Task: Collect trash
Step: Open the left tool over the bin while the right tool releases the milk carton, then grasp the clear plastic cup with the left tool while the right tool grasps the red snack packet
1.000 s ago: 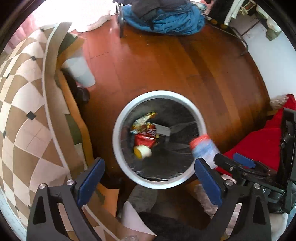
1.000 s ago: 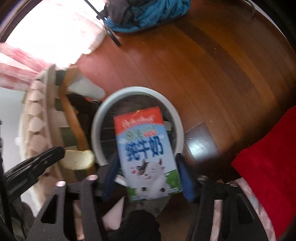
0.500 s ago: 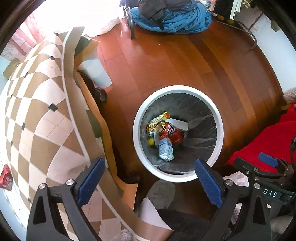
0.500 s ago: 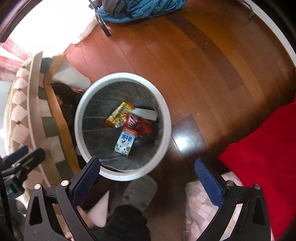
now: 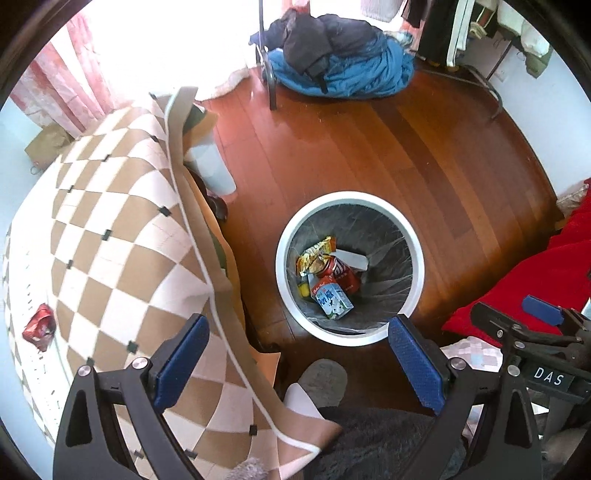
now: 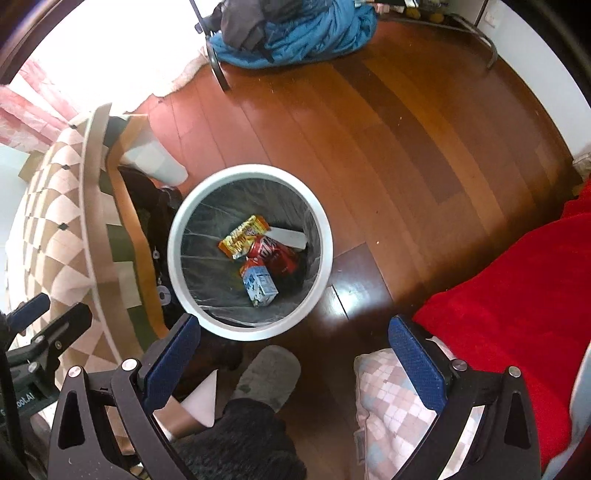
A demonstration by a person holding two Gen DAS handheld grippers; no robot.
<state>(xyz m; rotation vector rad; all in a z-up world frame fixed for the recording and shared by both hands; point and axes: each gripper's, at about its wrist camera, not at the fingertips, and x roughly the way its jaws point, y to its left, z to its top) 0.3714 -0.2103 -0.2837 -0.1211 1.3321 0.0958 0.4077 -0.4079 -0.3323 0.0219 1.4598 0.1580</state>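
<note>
Tools both wide open, nothing between the pads. Right tool [image 6: 293,363] points down over the floor [image 6: 369,147], just short of the bin [image 6: 325,236]; its jaws have just been opening and hold nothing. Left tool [image 5: 297,363] likewise gaping, aimed down near the bin's [image 5: 417,258] near rim, with the checked cloth [image 5: 110,240] under its left finger.

Bin: round, white rim, clear liner, standing on the wooden floor beside the cloth-covered counter. Inside, at the bottom: milk carton [image 6: 260,286] lying on its side nearest the tools, touching a red can [image 6: 275,254]; yellow snack wrapper [image 6: 243,236] beside the can; a flat white piece [image 6: 290,238] behind them. Left view shows the same heap, carton [image 5: 332,299] in front, can [image 5: 340,273] behind it, wrapper [image 5: 314,254] to the left.

Red crumpled wrapper [image 5: 38,326] lies on the cloth, well apart from the bin.

Grey slipper [image 6: 269,376] on the floor between the tool fingers. Red blanket [image 6: 517,314] to the right. Blue bundle [image 6: 295,33] at the far end of the floor.
</note>
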